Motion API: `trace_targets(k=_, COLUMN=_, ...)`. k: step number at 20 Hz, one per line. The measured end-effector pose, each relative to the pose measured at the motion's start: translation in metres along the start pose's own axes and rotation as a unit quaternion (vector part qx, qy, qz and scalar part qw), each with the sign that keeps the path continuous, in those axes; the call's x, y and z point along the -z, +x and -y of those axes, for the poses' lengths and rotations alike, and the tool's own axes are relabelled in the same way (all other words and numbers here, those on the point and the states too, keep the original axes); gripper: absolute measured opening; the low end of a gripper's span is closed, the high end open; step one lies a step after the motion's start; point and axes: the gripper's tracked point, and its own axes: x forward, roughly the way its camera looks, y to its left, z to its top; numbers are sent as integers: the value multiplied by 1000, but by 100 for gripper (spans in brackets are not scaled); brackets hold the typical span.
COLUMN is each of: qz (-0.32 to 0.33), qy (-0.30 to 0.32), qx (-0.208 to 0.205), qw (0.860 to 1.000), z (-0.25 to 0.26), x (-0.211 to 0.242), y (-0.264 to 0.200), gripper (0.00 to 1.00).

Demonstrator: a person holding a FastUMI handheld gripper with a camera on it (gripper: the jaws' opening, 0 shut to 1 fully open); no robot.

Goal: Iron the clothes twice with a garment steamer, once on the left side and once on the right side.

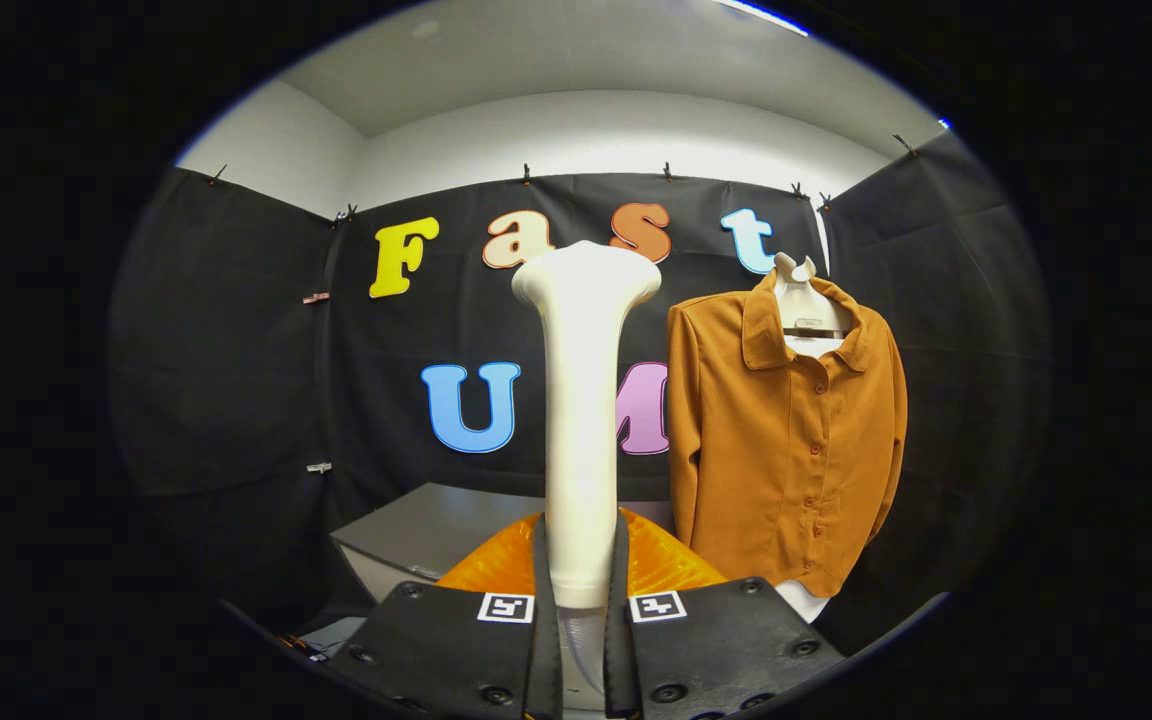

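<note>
We see the gripper [581, 600] clamped on the garment steamer [581, 400], upright at frame centre; the shirt [786, 450] hangs centre-right, apart, probably awaiting its first pass.

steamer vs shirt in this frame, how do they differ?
The steamer is plain white and rigid; the shirt is orange-brown soft cloth with buttons. The steamer stands clamped between the gripper fingers; the shirt hangs on a hanger beyond them, untouched. Both are upright.
</note>
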Motion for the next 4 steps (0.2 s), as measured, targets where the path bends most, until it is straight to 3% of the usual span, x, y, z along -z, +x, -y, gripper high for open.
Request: trace_targets(k=4, qz=-3, qy=0, qx=0, qw=1000, z=0, x=3, y=-1, gripper=20)
